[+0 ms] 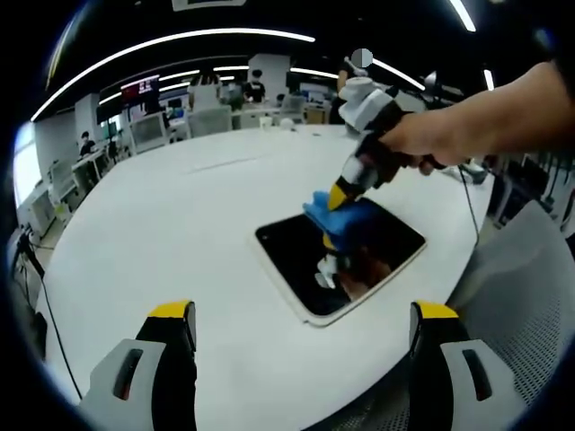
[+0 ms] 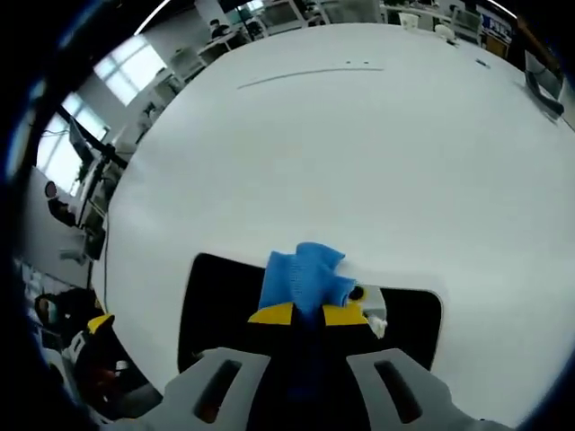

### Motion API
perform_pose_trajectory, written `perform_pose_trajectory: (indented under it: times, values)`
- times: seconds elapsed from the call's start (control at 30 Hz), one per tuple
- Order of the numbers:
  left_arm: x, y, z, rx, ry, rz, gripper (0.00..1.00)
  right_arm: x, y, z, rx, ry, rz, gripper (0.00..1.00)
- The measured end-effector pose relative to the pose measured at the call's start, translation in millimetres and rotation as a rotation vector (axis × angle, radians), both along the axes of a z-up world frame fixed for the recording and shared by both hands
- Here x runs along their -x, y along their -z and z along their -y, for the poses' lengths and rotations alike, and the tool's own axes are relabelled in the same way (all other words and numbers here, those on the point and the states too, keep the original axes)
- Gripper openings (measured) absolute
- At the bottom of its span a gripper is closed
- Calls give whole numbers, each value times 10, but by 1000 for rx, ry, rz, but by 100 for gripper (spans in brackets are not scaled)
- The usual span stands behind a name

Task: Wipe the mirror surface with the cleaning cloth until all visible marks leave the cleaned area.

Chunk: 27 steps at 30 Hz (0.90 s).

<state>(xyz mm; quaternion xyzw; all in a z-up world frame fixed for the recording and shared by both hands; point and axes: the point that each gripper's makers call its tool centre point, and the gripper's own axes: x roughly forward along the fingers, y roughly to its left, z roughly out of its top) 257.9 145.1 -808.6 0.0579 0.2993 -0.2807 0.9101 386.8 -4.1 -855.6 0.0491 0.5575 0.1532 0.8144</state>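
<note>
A rectangular mirror (image 1: 359,260) with a white rim lies flat on the round white table (image 1: 180,224); its glass looks dark and reflects the tool above it. A blue cleaning cloth (image 1: 337,214) rests on the mirror's far part, with my right gripper (image 1: 340,199) shut on it and a hand holding that gripper. In the right gripper view the blue cloth (image 2: 304,283) bunches between the yellow-tipped jaws of my right gripper (image 2: 308,316), pressed on the mirror (image 2: 211,305). My left gripper (image 1: 304,314) hangs open over the table's near edge, apart from the mirror.
Past the table's far edge stand office desks, monitors (image 1: 144,133) and several people. A grey mesh chair (image 1: 530,287) sits at the right of the table. A cable (image 1: 472,211) hangs near the right edge. Bare white tabletop (image 2: 359,153) spreads beyond the mirror.
</note>
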Motion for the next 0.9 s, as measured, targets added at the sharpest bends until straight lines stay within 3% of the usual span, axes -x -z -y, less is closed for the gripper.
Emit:
perform_pose_trajectory:
  times: [0.9]
  values:
    - [-1,16,-9,-7,2,0,99,-76,5,-632,-66,-51,7,5]
